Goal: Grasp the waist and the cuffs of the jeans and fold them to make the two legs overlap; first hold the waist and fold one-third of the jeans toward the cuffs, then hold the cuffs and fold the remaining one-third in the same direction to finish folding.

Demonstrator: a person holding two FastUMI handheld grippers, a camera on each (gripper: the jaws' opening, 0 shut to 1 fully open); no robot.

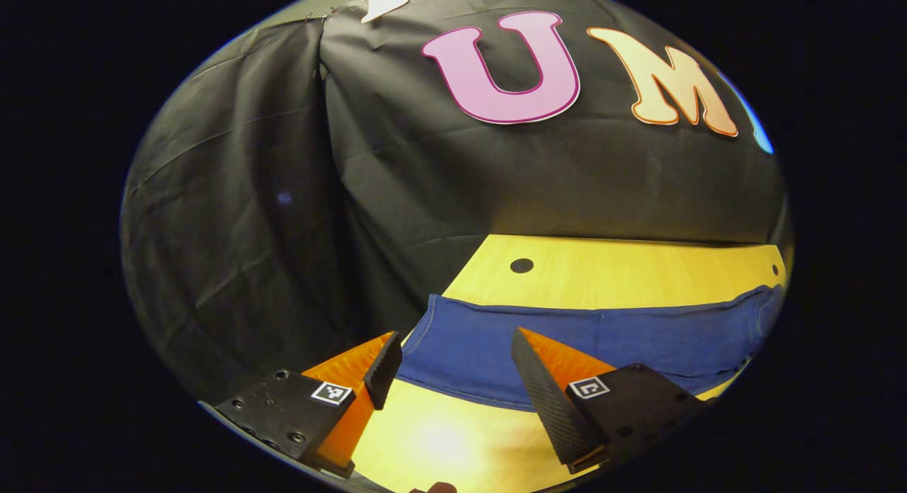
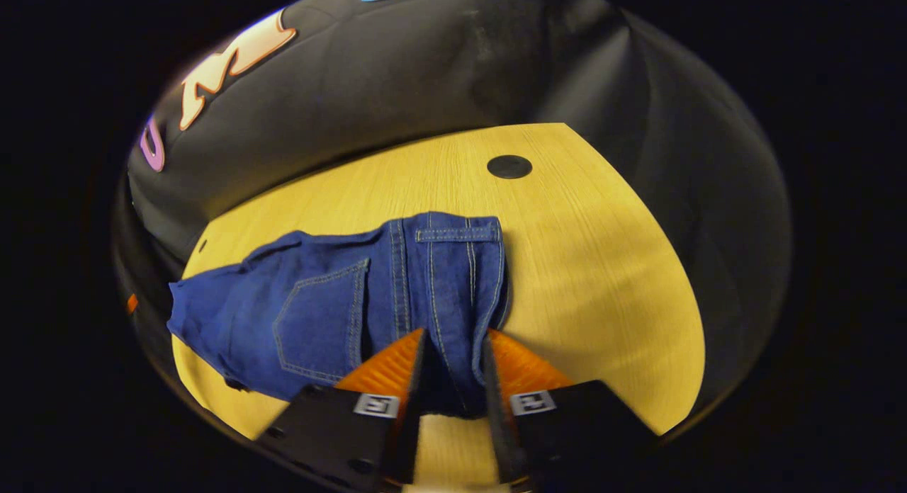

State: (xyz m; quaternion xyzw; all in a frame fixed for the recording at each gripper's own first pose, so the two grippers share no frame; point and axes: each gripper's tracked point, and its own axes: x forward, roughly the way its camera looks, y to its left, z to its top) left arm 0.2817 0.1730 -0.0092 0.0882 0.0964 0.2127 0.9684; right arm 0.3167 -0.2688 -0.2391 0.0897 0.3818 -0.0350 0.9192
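The blue jeans [image 2: 333,302] lie on the yellow wooden table [image 2: 602,266], with a back pocket and the stitched waistband facing up. In the right gripper view, my right gripper [image 2: 455,337] is shut on the near edge of the denim by the waist, and the cloth is bunched between its orange fingers. In the left gripper view, a long blue leg of the jeans [image 1: 602,337] stretches across the table to the right. My left gripper [image 1: 455,336] is open just above the leg's left end, its black pads apart with nothing between them.
A black round cap [image 2: 509,166] sits in the table top beyond the jeans, seen also as the cap [image 1: 521,265] in the left gripper view. Black cloth walls close the booth behind and beside the table. Bare table [image 1: 439,436] lies in front of the leg.
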